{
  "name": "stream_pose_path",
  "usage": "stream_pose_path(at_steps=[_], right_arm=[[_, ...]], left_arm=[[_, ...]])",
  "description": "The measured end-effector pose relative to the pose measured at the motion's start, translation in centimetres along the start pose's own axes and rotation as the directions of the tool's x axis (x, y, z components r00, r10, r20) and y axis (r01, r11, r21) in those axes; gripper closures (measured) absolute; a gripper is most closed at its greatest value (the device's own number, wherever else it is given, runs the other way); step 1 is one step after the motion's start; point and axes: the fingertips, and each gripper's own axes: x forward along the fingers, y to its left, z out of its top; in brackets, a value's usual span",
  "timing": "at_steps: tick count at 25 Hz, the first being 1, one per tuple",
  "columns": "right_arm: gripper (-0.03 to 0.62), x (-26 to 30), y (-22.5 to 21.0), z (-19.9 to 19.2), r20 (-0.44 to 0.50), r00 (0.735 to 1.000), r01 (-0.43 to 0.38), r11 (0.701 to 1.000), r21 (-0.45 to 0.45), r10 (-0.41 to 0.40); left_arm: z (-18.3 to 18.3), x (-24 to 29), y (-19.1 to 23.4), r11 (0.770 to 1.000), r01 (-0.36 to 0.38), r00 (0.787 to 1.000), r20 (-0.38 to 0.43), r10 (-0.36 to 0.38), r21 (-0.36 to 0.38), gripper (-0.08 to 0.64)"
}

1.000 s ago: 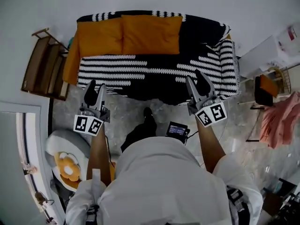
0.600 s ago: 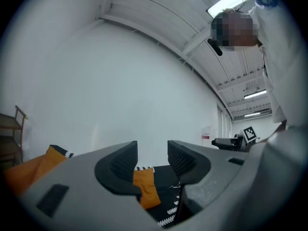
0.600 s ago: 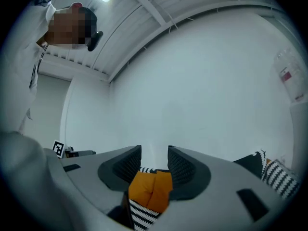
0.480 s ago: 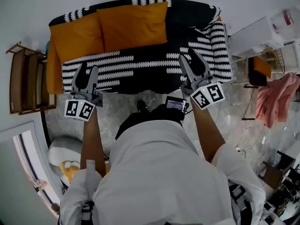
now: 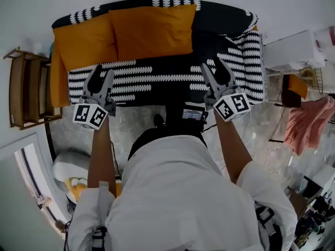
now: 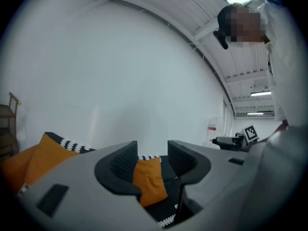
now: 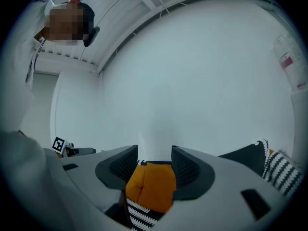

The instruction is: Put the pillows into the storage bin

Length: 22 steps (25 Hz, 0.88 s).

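Two orange rectangular fabric pillows, one at the left [image 5: 84,41] and one at the right [image 5: 152,30], lean side by side, edges touching, at the back of a sofa draped in a black-and-white zigzag throw [image 5: 157,82]. The left gripper [image 5: 103,73] is held partly open and empty. The right gripper [image 5: 212,67] is opening, with nothing between its jaws. Both hover over the seat's front edge, apart from the pillows.

Likely risks: a shallow pinch on the soft cover could slip. A low approach could catch the throw with the pillow. Lifting one pillow may drag its neighbour.

Containers: a pale rounded tub [image 5: 65,163] near the person's left side holds a yellow cushion-like thing [image 5: 78,184]. Whether this tub is the storage bin cannot be told.
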Motion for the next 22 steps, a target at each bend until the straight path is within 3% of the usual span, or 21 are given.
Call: stream_pose_path(at_steps=[10,15,22], right_arm=[[0.341,13.6,-9.6,-8.0,-0.19,0.982,0.021,0.998,0.058,-0.01],[0.327,18.0,-15.3,-14.1,-0.295,0.955,0.074,0.991,0.114,-0.038],[0.311,22.4,-21.6,-22.4,-0.413,0.91,0.077,0.993,0.092,-0.033]], left_arm=[[-7.3,8.3,10.6,0.986,-0.164,0.972,-0.174,0.156,-0.029,0.35],[-13.0,12.8,14.9,0.977,-0.205,0.948,-0.261,0.183,-0.06,0.331],[-20.3,18.5,21.1,0.971,-0.23,0.907,-0.374,0.192,-0.061,0.313]])
